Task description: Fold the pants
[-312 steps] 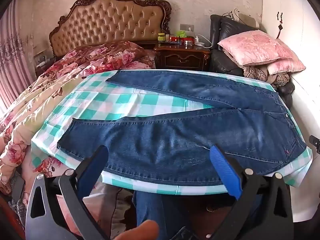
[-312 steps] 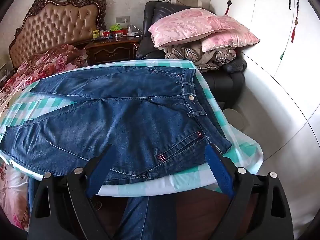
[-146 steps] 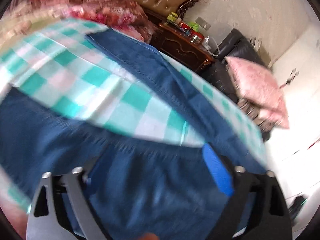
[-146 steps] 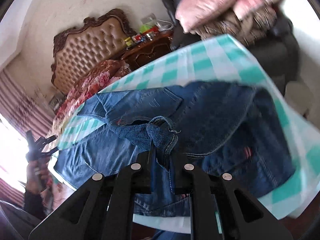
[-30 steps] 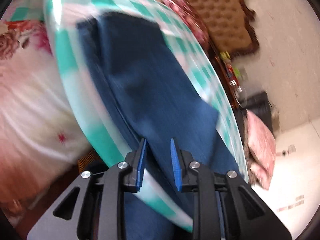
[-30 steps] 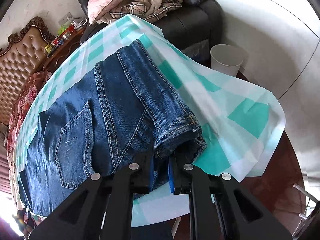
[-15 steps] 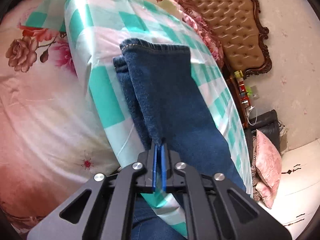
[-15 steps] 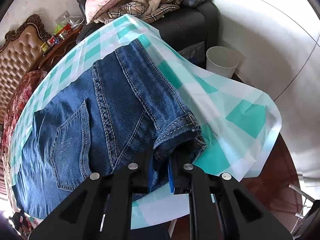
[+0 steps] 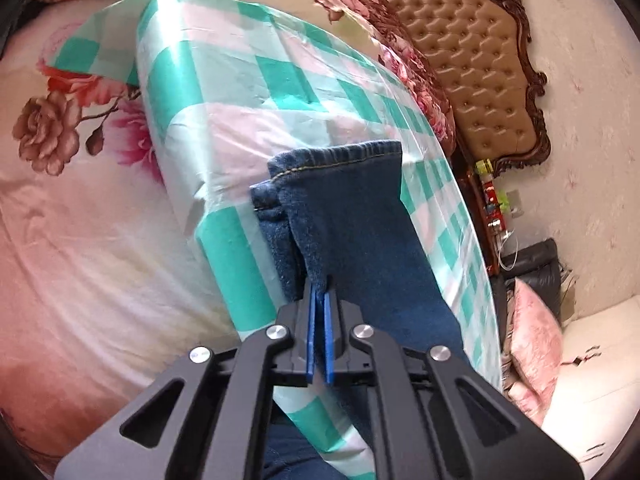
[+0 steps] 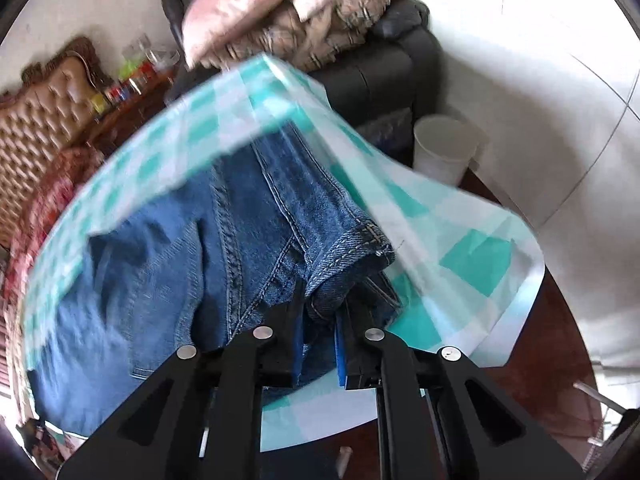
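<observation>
Bedroom, daylit. Tufted tan headboard (image 9: 480,60) in dark carved wood against a pale patterned wall (image 9: 592,128). Floral quilt (image 9: 80,208) in pink and cream over the bed. Worktop under a teal-and-white checked cloth (image 9: 248,92). Dark wooden nightstand (image 9: 480,216) crowded with small bottles and jars, just beside the headboard. Black leather armchair (image 10: 384,76) piled with pink pillows (image 10: 240,4) and a plaid blanket (image 10: 320,36). White bin (image 10: 444,152) on dark reddish floor (image 10: 532,400), near the armchair. White cabinet fronts (image 10: 560,80) on the right.
</observation>
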The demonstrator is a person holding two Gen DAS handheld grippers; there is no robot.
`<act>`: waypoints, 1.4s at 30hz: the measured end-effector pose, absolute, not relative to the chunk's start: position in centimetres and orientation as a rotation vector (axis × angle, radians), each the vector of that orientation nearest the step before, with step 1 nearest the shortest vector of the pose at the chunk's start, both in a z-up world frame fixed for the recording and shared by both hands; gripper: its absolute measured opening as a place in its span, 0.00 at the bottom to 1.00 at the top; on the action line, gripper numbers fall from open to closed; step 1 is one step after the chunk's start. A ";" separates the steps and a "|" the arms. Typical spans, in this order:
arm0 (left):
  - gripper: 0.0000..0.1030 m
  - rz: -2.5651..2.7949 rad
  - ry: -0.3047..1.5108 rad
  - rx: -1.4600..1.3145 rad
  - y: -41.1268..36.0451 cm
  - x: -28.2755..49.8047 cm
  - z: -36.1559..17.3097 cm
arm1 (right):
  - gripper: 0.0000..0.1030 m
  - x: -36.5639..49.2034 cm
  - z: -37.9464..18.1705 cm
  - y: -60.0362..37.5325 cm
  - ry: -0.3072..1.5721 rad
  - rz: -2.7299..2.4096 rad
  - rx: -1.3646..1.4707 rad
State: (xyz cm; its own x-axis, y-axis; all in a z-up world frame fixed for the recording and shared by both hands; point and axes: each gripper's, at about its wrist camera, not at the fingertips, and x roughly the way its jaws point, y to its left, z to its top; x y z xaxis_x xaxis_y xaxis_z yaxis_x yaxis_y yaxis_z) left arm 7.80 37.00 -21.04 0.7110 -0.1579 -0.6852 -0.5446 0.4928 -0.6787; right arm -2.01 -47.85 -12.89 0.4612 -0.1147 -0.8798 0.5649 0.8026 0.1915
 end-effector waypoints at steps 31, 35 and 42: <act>0.12 -0.703 0.872 0.335 -28.0 28.6 -17.1 | 0.84 11.6 -14.2 -43.9 0.813 -0.488 0.089; 0.02 -0.677 0.884 0.287 -27.0 31.9 -18.5 | 0.85 11.7 -14.9 -44.7 0.827 -0.490 0.155; 0.24 -0.601 0.745 0.097 -23.0 30.1 -13.9 | 0.86 11.5 -15.2 -44.6 0.842 -0.496 0.167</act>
